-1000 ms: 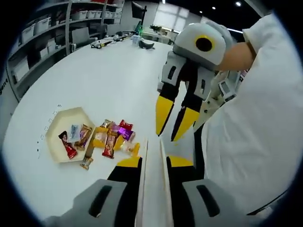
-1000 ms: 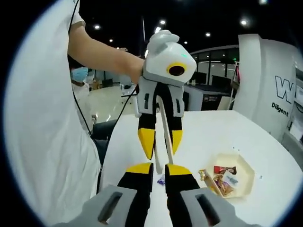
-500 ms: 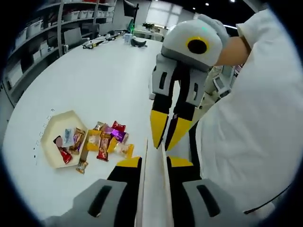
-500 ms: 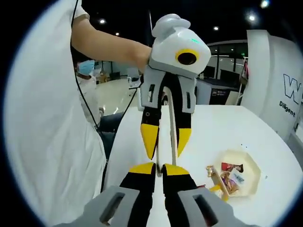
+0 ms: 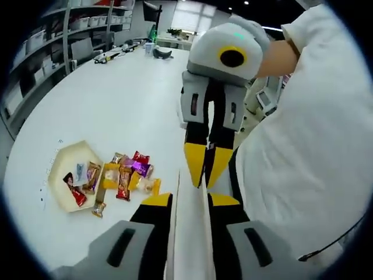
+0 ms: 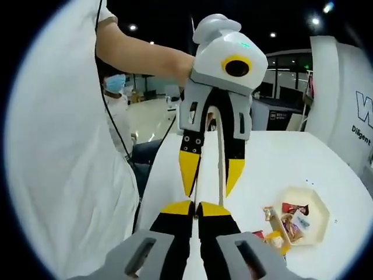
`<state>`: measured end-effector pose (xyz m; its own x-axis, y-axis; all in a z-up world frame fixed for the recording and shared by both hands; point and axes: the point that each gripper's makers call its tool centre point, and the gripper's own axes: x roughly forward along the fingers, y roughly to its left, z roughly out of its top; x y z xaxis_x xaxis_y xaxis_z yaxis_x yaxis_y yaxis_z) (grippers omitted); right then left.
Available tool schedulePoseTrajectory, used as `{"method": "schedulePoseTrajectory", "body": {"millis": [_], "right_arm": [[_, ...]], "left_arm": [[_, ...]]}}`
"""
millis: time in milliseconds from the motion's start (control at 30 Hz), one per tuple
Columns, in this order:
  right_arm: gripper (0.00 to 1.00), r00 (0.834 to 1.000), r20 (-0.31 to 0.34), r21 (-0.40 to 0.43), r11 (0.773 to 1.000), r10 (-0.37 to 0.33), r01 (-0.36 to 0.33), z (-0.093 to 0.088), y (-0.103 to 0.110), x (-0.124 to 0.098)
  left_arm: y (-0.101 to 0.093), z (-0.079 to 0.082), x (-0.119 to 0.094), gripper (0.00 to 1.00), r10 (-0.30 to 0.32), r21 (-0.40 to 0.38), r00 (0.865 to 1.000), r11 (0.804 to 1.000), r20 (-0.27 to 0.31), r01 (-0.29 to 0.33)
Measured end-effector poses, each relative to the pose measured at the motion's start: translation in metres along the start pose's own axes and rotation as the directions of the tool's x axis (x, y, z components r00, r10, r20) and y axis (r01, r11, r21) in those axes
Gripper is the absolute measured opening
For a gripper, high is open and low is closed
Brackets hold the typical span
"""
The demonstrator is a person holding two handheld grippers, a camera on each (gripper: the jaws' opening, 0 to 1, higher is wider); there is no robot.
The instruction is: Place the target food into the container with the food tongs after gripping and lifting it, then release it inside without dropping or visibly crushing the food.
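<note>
Far left on the white round tabletop [image 5: 116, 93]: cream hexagonal tray [image 5: 63, 162], a few wrapped sweets already inside. Just beside its right edge, a loose pile of bright foil-wrapped sweets [image 5: 128, 175], lying on the tabletop and untouched; no telling from here which one is the target.

Centre: left tongs [image 5: 190, 200] clamped around the pale two-bladed food tongs [image 5: 189, 227], blades running forward between the jaws. Right tongs [image 5: 207, 166] pointing down at the blade ends, jaws nearly together, seemingly pinched on one blade tip, though the overlap blurs that. All well above and apart from the sweets.

Judged step: getting the tool seated before any pick. Best to settle the blades square in the left jaws, then let go with the right tongs. Squeeze only enough to flex the blades. Approach one sweet at the pile's edge, blades on either side of its wrapper, lift straight up, carry low over the tray rim, and ease open inside.
</note>
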<state>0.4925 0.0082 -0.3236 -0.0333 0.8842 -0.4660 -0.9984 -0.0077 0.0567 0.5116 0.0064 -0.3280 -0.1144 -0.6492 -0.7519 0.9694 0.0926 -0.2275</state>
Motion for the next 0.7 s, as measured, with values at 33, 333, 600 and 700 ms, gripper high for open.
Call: {"method": "schedulePoseTrajectory", "body": {"millis": [33, 333, 600, 700], "right_arm": [[0.00, 1.000, 0.004, 0.003, 1.000, 0.002, -0.002, 0.000, 0.000, 0.000], [0.00, 0.997, 0.072, 0.030, 0.999, 0.009, -0.011, 0.004, 0.002, -0.005], [0.00, 0.993, 0.119, 0.054, 0.999, -0.006, 0.000, 0.010, -0.001, -0.008], [0.00, 0.991, 0.135, 0.061, 0.998, -0.006, -0.002, 0.013, -0.001, -0.009]], "left_arm": [[-0.001, 0.000, 0.000, 0.21, -0.005, 0.001, 1.000, 1.000, 0.002, 0.005], [-0.001, 0.005, -0.001, 0.24, -0.016, -0.004, 0.999, 1.000, 0.028, 0.016], [0.003, 0.008, -0.007, 0.26, -0.016, -0.052, 0.998, 0.998, 0.065, 0.019], [0.003, 0.008, -0.009, 0.26, -0.022, -0.066, 0.997, 0.997, 0.080, 0.027]]}}
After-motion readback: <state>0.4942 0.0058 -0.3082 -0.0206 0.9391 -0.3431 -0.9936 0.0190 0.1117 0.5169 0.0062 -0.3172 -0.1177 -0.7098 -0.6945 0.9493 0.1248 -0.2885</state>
